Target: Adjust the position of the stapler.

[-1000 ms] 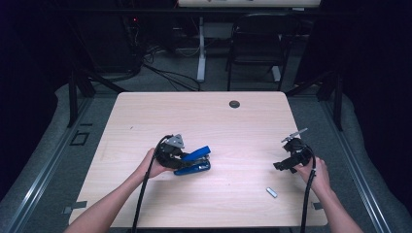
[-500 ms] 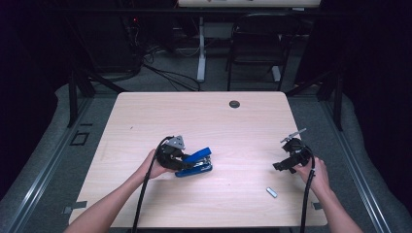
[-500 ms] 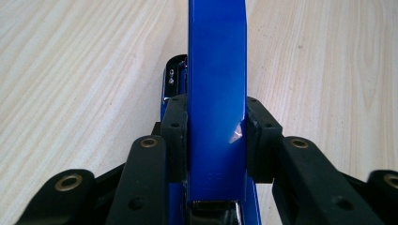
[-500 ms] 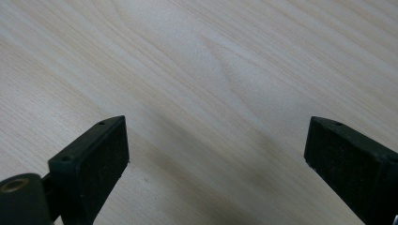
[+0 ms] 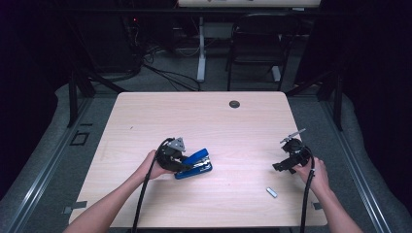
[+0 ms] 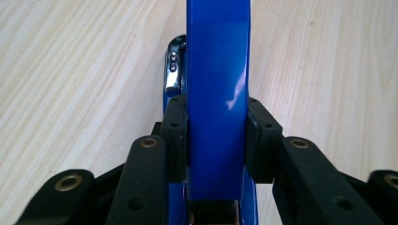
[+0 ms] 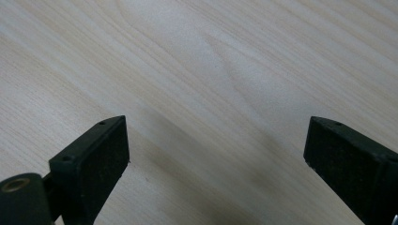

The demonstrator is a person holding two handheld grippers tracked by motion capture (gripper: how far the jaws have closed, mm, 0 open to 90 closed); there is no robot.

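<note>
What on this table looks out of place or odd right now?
Little stands out. The blue stapler sits gripped in the left claw, its top arm raised off its base, and it looks undamaged. A small silvery piece lies loose on the table near the right claw, which is open; what it is I can't tell.

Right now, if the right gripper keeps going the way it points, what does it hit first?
Probably the bare table. The right gripper has open jaws with only wood grain ahead. The blue stapler sits well off, clamped in the left gripper.

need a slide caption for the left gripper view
Left gripper clamped on a blue stapler over the light wooden table.
</note>
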